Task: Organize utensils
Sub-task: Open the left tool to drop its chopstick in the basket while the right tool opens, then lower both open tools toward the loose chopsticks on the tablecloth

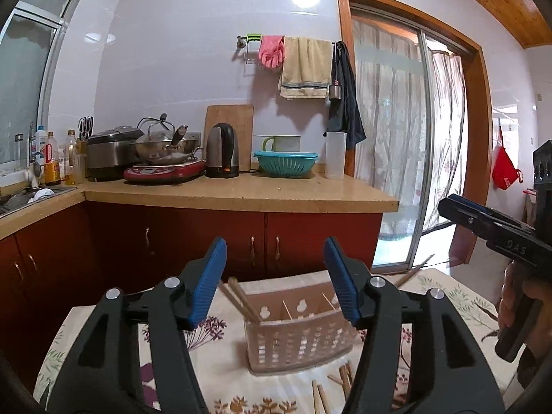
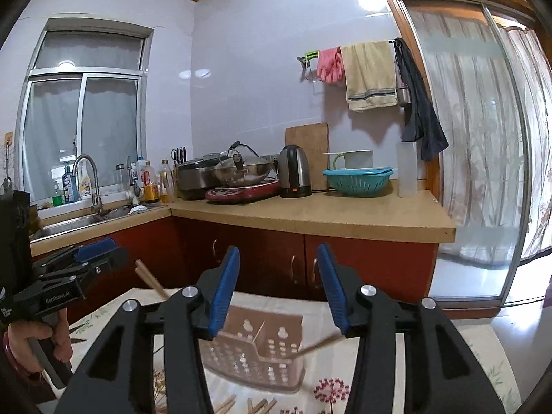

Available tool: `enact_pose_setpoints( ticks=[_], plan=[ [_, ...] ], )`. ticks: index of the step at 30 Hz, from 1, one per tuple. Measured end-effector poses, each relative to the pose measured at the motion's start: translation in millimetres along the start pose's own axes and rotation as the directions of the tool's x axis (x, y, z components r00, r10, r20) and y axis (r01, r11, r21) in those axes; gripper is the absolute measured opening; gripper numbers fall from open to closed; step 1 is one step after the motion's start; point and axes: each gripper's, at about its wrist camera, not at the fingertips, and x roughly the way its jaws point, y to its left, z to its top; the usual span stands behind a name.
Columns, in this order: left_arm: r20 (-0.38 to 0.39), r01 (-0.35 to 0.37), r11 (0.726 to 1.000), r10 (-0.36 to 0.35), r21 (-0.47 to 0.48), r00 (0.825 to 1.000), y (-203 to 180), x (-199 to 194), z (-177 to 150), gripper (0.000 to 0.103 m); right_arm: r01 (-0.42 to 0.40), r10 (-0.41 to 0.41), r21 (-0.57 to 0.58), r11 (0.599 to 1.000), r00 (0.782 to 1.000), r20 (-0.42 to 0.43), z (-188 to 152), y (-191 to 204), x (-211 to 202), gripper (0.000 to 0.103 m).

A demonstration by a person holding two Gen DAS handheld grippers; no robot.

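The left gripper [image 1: 276, 279] is hanging over the desk [image 1: 103, 338] with its jaws apart and nothing between them; the right gripper [image 2: 277, 289] is standing apart and empty too. The pink utensil basket [image 1: 296, 338] is sitting in the middle of the flowered cloth, holding chopsticks [image 1: 241, 298] in its left compartment. More loose chopsticks [image 1: 321, 400] are lying near its front. Judging by this, each gripper should be dropping low and pinching one pair mid-length, keeping it level.
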Motion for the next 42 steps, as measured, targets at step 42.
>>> enact_pose_setpoints(
  ticks=[42],
  plan=[
    [-0.293,-0.122,0.99,0.097,-0.069,0.951,6.9,-106.0,-170.1,0.058,-0.013,-0.002,-0.03,0.999,0.887,-0.463,-243.7,89.0,-50.5,0.045]
  ],
)
